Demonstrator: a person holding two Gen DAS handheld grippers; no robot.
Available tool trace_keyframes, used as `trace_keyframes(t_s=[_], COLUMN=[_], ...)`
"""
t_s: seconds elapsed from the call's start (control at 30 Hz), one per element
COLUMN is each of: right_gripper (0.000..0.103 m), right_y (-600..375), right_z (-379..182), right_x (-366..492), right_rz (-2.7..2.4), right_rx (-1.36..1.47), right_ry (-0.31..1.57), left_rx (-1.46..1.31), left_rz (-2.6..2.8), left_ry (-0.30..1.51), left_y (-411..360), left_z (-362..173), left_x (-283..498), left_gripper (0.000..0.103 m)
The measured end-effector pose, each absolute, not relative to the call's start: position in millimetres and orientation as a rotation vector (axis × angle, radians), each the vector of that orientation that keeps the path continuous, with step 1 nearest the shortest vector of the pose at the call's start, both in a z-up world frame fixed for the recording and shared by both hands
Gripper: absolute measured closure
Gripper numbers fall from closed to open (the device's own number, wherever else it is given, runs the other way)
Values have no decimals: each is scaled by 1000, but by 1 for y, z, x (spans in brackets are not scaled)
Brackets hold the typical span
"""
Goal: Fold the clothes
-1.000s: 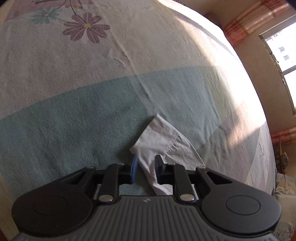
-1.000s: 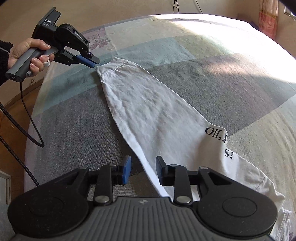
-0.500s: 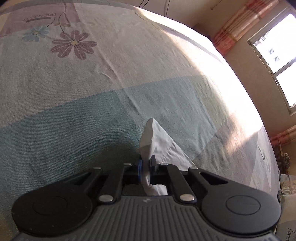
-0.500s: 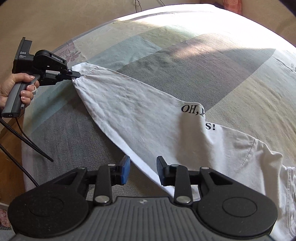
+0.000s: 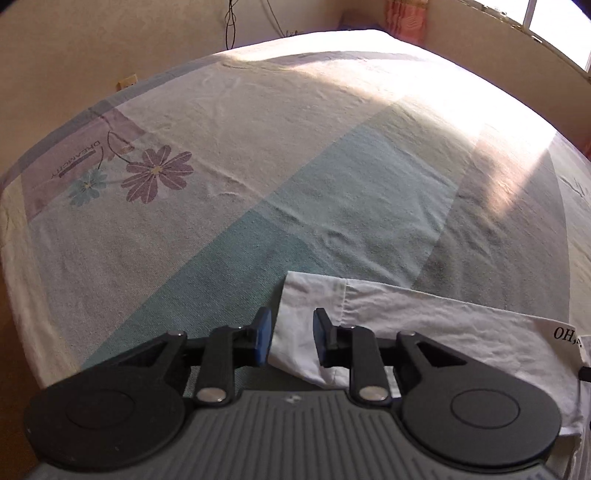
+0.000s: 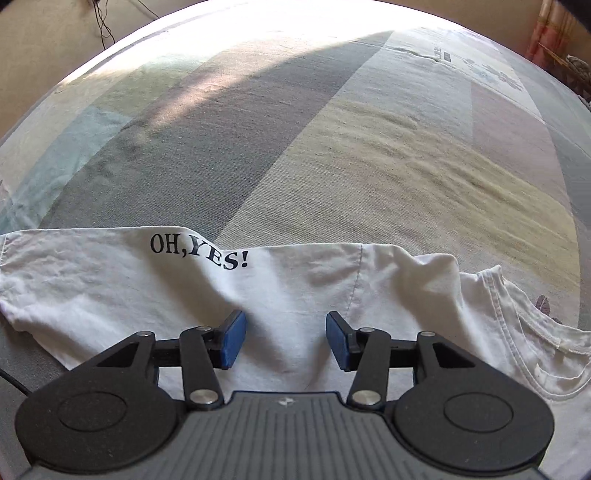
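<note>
A white T-shirt (image 6: 295, 284) with black "OH, YES!" lettering (image 6: 197, 253) lies folded lengthwise on the bed. Its hem end (image 5: 314, 295) lies flat in the left wrist view, and the neckline (image 6: 517, 317) shows at the right of the right wrist view. My left gripper (image 5: 290, 339) is open, its fingers either side of the hem corner without gripping it. Over the middle of the shirt my right gripper (image 6: 283, 341) stands open, with cloth below its blue pads (image 6: 232, 339).
The bed sheet (image 5: 258, 166) has wide bands of cream, teal, grey and olive, with purple and blue flowers (image 5: 159, 173) at the left. Beige walls and a bright window (image 5: 554, 33) lie beyond the bed. Cables (image 5: 231, 22) hang on the far wall.
My left gripper opened and let go of the shirt's hem, which now lies flat. The right gripper moved in over the shirt's middle and its fingers spread wider.
</note>
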State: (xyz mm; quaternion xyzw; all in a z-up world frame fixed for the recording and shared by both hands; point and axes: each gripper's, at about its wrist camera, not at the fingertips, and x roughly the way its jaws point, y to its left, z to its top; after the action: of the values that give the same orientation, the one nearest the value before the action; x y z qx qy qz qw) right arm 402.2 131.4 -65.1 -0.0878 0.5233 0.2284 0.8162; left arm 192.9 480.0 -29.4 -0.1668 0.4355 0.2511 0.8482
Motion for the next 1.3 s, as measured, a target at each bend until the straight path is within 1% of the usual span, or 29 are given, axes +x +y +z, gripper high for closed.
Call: trace_keyframes(t_s=[0.03, 0.07, 0.1, 0.13, 0.2, 0.3, 0.33, 0.4, 0.53, 0.63, 0.73, 0.77, 0.83, 0.93, 0.97, 1.0, 1.03, 1.1, 1.2, 1.27, 1.3], right_gripper=[41, 36, 27, 23, 20, 20, 22, 22, 21, 21, 22, 22, 30, 35, 36, 41, 53, 66, 66, 66, 67], right_y=[136, 142, 148, 154, 160, 159, 157, 155, 145, 156, 179, 188, 208, 239, 247, 255, 262, 271, 272, 271, 269], right_z=[-72, -74, -76, -77, -78, -70, -65, -54, -38, -39, -42, -42, -44, -45, -46, -47, -49, -53, -53, -55, -54], right_x=[405, 406, 408, 414, 427, 440, 439, 435, 388, 344, 305, 293, 277, 263, 264, 265, 266, 267, 267, 268, 268], right_rz=[479, 478, 477, 473, 466, 468, 476, 496, 643, 793, 991, 1058, 1165, 1292, 1319, 1343, 1363, 1384, 1364, 1352, 1353], right_rx=[-187, -204, -219, -230, -220, -196, -197, -198, -225, -292, -381, -414, -482, -583, -597, -610, -626, -656, -688, -721, -713], right_ry=[1108, 1072, 1041, 1023, 1010, 1009, 1004, 992, 979, 987, 947, 928, 873, 779, 776, 773, 774, 777, 753, 746, 758], left_rx=[-328, -305, -281, -263, -230, -195, -183, -175, -133, -124, -150, -172, -196, -158, -156, -163, -171, -168, -171, -182, -180], left_rz=[476, 421, 367, 323, 259, 264, 267, 276, 278, 249, 259, 261, 257, 248, 239, 234, 230, 224, 218, 214, 213], left_ry=[922, 928, 932, 949, 1001, 1003, 1002, 974, 961, 1003, 1051, 1053, 1018, 1035, 1041, 1041, 1040, 1040, 1033, 1028, 1026], left_y=[471, 462, 453, 445, 428, 424, 423, 424, 426, 427, 438, 446, 456, 458, 459, 461, 462, 462, 462, 462, 461], left_z=[-33, -36, -40, -46, -59, -64, -65, -54, -38, -46, -66, -72, -73, -73, -73, -73, -73, -73, -74, -75, -75], left_x=[204, 216, 228, 239, 260, 269, 271, 263, 236, 224, 227, 230, 236, 248, 249, 248, 248, 246, 245, 245, 245], left_gripper=[68, 67, 66, 64, 63, 63, 63, 63, 60, 56, 56, 53, 48, 45, 44, 44, 44, 44, 42, 37, 36])
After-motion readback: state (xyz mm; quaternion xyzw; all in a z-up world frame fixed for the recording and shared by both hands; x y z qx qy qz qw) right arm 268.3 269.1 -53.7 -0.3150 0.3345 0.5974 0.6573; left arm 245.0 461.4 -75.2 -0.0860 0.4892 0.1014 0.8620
